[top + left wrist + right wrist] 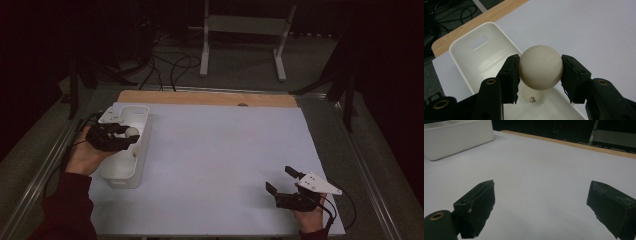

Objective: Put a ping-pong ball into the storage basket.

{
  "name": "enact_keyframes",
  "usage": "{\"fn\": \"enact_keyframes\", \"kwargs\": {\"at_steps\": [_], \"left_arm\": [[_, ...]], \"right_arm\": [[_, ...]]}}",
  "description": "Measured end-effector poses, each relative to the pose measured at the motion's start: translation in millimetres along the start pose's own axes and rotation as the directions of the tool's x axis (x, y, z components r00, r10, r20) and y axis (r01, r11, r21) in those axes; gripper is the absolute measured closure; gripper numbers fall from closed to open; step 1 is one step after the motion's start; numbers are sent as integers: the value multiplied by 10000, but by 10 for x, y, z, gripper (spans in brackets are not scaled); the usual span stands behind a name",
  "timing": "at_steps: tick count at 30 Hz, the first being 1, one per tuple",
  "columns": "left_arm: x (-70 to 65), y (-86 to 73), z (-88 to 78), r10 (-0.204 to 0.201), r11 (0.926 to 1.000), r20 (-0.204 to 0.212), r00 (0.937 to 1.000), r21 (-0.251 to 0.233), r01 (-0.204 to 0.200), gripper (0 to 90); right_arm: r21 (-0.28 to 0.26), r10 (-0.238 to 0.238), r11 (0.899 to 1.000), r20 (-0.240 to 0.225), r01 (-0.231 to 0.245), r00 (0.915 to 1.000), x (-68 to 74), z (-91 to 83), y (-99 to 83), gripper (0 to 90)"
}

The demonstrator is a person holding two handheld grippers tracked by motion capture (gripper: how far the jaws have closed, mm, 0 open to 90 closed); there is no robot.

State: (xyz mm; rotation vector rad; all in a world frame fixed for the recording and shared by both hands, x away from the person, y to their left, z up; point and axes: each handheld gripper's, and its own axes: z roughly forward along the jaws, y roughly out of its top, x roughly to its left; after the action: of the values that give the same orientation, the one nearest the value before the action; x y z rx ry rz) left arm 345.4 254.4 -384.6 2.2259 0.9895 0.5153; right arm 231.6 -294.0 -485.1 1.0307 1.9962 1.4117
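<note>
a person sits at a worktop (215, 150) covered in a pale lilac sheet, holding a black two-jaw gripper in each hand.

the left gripper (540, 72) is clamped on a small, smooth, cream-white plastic ball (540, 67), one foam pad pressed against each side at its widest part. the ball hangs directly above a long white plastic tub (474, 53) with rounded corners and a slot handle cut in its far end wall. just below the gripper, on the tub floor, lies a second white plastic ball with small printed marks (531, 97), partly hidden behind the held one. in the high view the left gripper (131, 136) sits over the middle of the tub (142, 150), near the person's left edge of the worktop.

the right gripper (541, 202) rests with its jaws spread wide and nothing between them, bare sheet ahead of it, the tub well off to its left. in the high view the right gripper (280, 181) is near the person's right front corner.

the ball looks hollow, very light and stiff, with a slick curved skin, so it would likely slip or pop out if pinched off centre. the safest hold is across its widest line, as now, with gentle pressure. released, it would probably bounce and roll inside the tub.
</note>
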Motion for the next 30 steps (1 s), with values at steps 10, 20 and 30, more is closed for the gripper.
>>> {"fn": "enact_keyframes", "kwargs": {"at_steps": [10, 20, 30], "left_arm": [[56, -41, -16, -146, 9999, -101, 9998, 68, 147, 511], [101, -82, -14, -300, 9995, -208, 9993, 124, 303, 509], [98, -69, 17, -715, 9972, -1000, 9924, 167, 735, 76]], "right_arm": [[0, -1, 10000, 7, 1, 10000, 0, 0, 0, 78], [8, -2, 10000, 9, 2, 10000, 2, 2, -1, 78], [18, -15, 10000, -2, 15, 10000, 4, 6, -2, 78]]}}
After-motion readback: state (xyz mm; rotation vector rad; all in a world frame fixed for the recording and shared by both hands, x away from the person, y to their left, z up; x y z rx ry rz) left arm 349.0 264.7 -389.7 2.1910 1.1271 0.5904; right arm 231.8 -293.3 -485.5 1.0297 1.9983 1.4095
